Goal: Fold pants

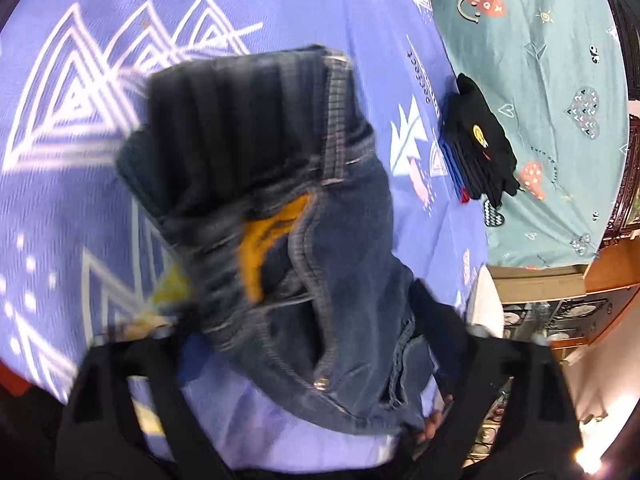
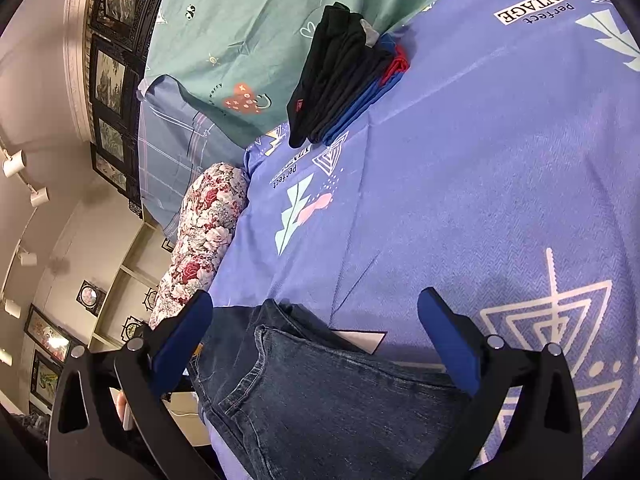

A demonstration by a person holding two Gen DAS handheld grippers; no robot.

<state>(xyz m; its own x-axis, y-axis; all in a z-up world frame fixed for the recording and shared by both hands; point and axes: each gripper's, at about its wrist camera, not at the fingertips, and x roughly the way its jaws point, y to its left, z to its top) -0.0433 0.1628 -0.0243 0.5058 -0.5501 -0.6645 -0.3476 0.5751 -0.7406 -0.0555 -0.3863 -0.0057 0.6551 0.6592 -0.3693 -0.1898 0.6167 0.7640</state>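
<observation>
Dark blue denim pants with a ribbed dark waistband and a yellow patch hang bunched in front of my left gripper, above the purple bedsheet. The view is motion-blurred, the cloth hides the fingertips, and the gripper looks shut on the pants. In the right wrist view a leg of the pants lies flat on the sheet. My right gripper is open, its blue-padded fingers spread on either side above that leg and holding nothing.
A stack of folded dark, blue and red clothes sits at the seam between the purple sheet and a teal sheet; it also shows in the right wrist view. A floral pillow lies at the bed's edge. Shelves and framed pictures stand beyond.
</observation>
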